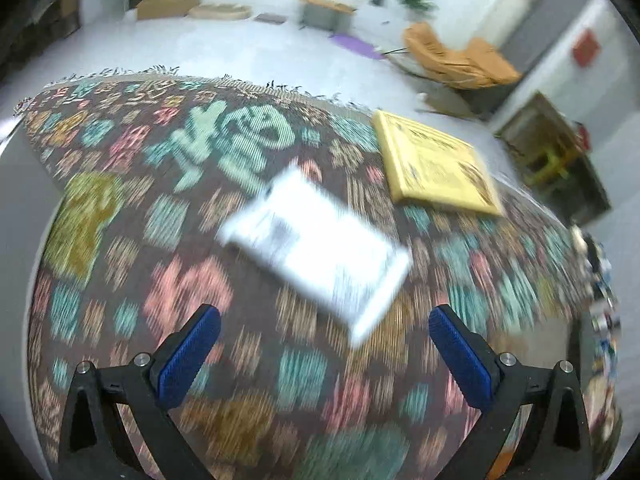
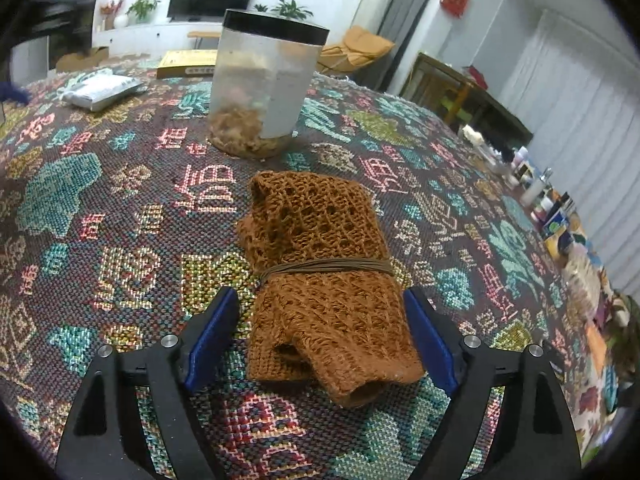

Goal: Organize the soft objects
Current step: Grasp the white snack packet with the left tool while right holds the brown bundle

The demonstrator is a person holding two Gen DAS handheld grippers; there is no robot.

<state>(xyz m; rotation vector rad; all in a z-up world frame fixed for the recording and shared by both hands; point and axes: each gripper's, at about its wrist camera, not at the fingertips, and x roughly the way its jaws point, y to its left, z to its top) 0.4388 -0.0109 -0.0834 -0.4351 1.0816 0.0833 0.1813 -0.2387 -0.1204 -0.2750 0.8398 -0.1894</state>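
Observation:
A brown knitted cloth bundle [image 2: 324, 276], tied with a thin cord, lies on the patterned tablecloth [image 2: 100, 208]. My right gripper [image 2: 320, 312] is open with its blue pads on either side of the bundle's near end, right pad close against it. A white soft packet [image 1: 320, 248] lies on the cloth in the left wrist view, blurred; it also shows in the right wrist view [image 2: 102, 88]. My left gripper [image 1: 324, 332] is open and empty, just short of the packet's near corner.
A clear plastic jar [image 2: 264, 84] with a black lid stands beyond the bundle. A flat yellow box [image 1: 434, 164] lies at the far right of the table. Several small bottles and boxes [image 2: 560, 216] crowd the right edge. The table's far edge has a fringe [image 1: 160, 70].

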